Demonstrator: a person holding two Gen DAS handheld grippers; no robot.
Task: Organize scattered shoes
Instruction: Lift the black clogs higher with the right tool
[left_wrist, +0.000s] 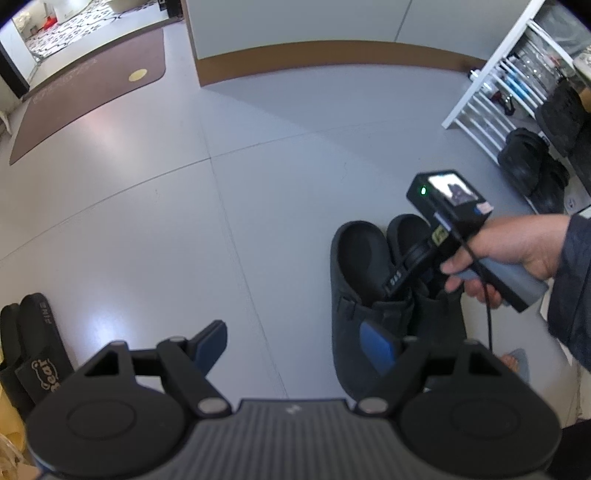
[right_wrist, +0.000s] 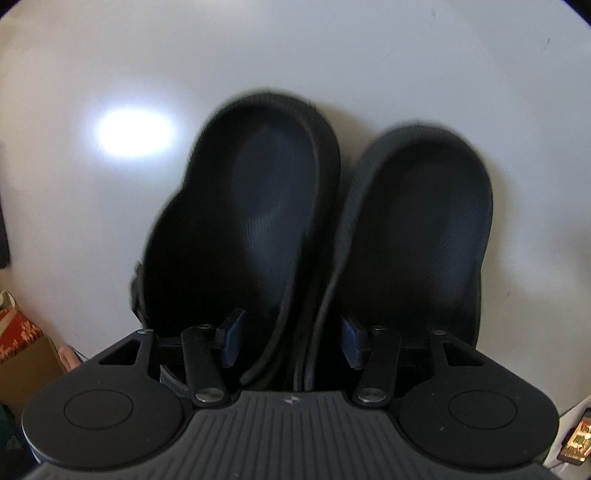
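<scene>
Two black clogs stand side by side on the pale floor, the left clog (right_wrist: 266, 192) and the right clog (right_wrist: 424, 206), heels away from the camera. My right gripper (right_wrist: 291, 339) reaches down over them, one finger inside each shoe. The two adjoining side walls lie between its blue pads (right_wrist: 232, 339), with a small gap showing on the left side. In the left wrist view the same pair (left_wrist: 354, 258) sits low right, with a hand holding the right gripper (left_wrist: 399, 280) in it. My left gripper (left_wrist: 291, 336) hovers open above bare floor, left of the clogs.
Black slides (left_wrist: 33, 350) printed "Bear" lie at the left edge. A brown mat (left_wrist: 92, 92) covers the far left floor. A white shoe rack (left_wrist: 498, 92) with black shoes (left_wrist: 524, 162) below it stands at the right. A cardboard box (right_wrist: 22, 350) sits left of the clogs.
</scene>
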